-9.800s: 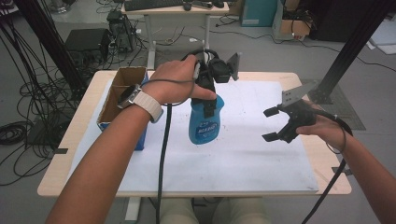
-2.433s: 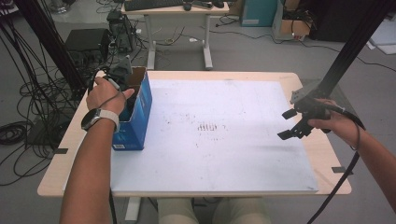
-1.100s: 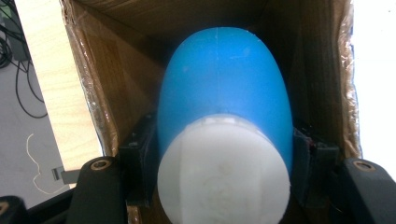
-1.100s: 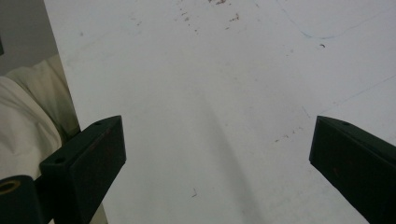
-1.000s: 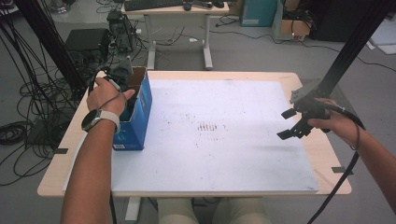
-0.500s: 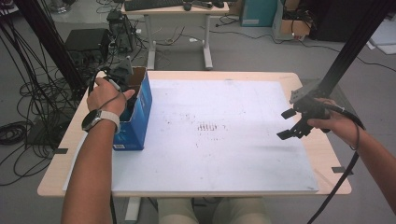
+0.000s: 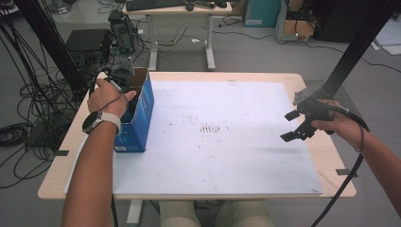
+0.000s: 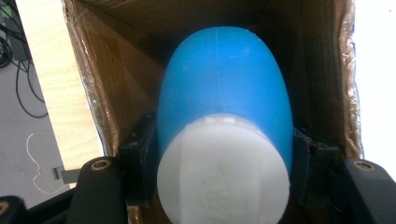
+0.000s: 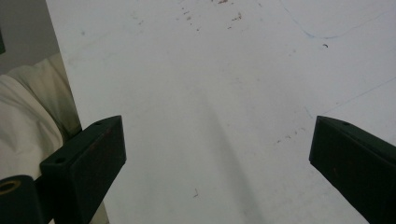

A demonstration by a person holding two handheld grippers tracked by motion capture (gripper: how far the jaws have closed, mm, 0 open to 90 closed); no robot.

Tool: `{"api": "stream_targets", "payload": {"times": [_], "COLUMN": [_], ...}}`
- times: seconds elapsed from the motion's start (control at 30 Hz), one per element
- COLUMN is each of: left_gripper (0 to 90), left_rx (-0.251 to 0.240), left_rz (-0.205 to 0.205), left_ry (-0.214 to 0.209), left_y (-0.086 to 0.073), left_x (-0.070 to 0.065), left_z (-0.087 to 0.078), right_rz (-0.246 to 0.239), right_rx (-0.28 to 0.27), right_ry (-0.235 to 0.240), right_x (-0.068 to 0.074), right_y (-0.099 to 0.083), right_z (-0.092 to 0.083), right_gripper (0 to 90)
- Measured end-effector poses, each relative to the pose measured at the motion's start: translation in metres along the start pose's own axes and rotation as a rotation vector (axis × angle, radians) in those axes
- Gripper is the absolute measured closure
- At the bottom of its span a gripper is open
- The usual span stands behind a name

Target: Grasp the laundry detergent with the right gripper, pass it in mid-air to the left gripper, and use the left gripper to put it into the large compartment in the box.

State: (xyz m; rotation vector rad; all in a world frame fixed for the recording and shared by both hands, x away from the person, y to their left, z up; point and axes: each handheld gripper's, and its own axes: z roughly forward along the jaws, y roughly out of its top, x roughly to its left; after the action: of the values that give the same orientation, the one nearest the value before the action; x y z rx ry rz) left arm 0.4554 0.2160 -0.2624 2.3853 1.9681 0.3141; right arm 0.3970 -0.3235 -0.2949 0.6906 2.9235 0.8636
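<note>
At the box's (image 7: 137, 118) near end, the left hand (image 7: 109, 97) reached down inside with the left gripper (image 8: 219, 154) clenched on a blue bottle (image 8: 224, 93) that sat within the cardboard walls. Well apart from the box, across the white sheet (image 7: 213, 142), the right gripper (image 7: 295, 126) hung with jaws spread, empty.

A blue bottle (image 8: 224, 93) with a white cap (image 8: 223, 172) sits between the black jaws of the left hand-held gripper (image 8: 224, 158), inside a box (image 7: 142, 106) that is blue outside and brown cardboard within. Under the black right hand-held gripper (image 7: 298, 125), a white sheet (image 7: 227, 142) with dark speckles covers the pale wood bench (image 7: 71, 142).
</note>
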Motion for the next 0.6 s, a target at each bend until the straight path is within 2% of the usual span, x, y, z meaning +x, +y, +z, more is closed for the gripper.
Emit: {"api": "stream_targets", "payload": {"times": [0.33,0.37,0.4,0.43,0.47,0.5,0.6], "left_gripper": [37.4,37.4,37.4,37.4,37.4,37.4,37.3], "left_rx": [0.006,0.000,0.001,0.000,0.001,0.005,-0.002], "left_rz": [0.005,0.001,0.003,-0.001,-0.001,0.006,0.001], "left_ry": [0.001,0.001,0.001,-0.001,-0.002,0.000,-0.003], "left_y": [0.0006,0.0006,0.0006,0.0007,0.0007,0.0006,0.0007], "left_x": [0.0000,-0.0001,0.0001,0.0001,0.0001,0.0000,-0.0004], "left_z": [-0.0003,0.0001,0.0001,0.0001,0.0000,-0.0002,0.0002], "right_rz": [0.004,0.001,-0.028,0.000,-0.001,-0.023,0.001], "right_rx": [-0.004,-0.006,-0.021,-0.006,-0.006,-0.017,-0.003], "right_ry": [0.000,0.001,0.003,0.000,0.000,0.002,0.001], "right_x": [0.0002,0.0000,-0.0021,-0.0002,-0.0002,-0.0016,0.0005], "right_y": [0.0004,0.0005,0.0008,0.0007,0.0009,0.0012,0.0013], "right_z": [0.0013,0.0013,0.0024,0.0011,0.0012,0.0022,0.0016], "right_gripper": [3.8,3.8,3.8,3.8,3.8,3.8,3.8]}}
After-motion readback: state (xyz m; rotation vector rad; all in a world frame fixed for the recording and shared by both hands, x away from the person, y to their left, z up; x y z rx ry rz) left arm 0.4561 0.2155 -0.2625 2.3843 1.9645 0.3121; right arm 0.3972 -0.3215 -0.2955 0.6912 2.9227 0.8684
